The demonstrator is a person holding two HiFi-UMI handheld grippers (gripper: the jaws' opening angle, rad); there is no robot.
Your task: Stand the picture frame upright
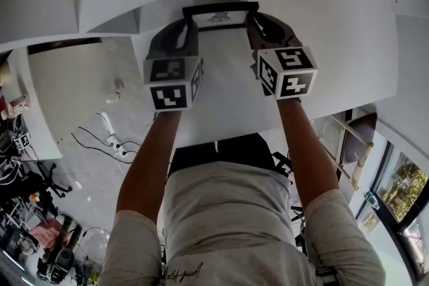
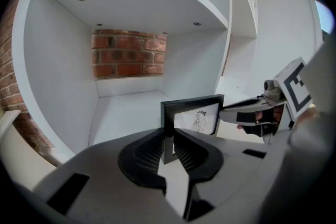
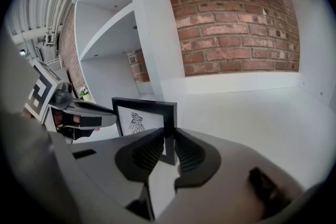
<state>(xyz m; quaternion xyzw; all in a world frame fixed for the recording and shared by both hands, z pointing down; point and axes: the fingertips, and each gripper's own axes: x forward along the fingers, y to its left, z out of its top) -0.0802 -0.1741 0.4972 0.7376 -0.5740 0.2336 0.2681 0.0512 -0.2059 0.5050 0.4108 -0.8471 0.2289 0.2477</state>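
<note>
A black picture frame (image 1: 220, 17) with a small line drawing stands upright on the white shelf floor (image 2: 123, 107). My left gripper (image 1: 190, 22) is shut on its left upright edge, and the frame's corner (image 2: 169, 113) shows between the ribbed pads in the left gripper view. My right gripper (image 1: 253, 20) is shut on the opposite upright edge (image 3: 170, 118). Each gripper view shows the drawing side of the frame (image 3: 137, 119) and the other gripper's nose beside it. The frame's foot and any back stand are hidden by the jaws.
The shelf is a white cubby with a red brick back wall (image 2: 128, 53) and side walls (image 2: 58, 65) close by. A white divider panel (image 3: 152, 34) rises beside the frame, with a wider bay (image 3: 252, 107) to its right. Cables (image 1: 100, 140) lie on the floor below.
</note>
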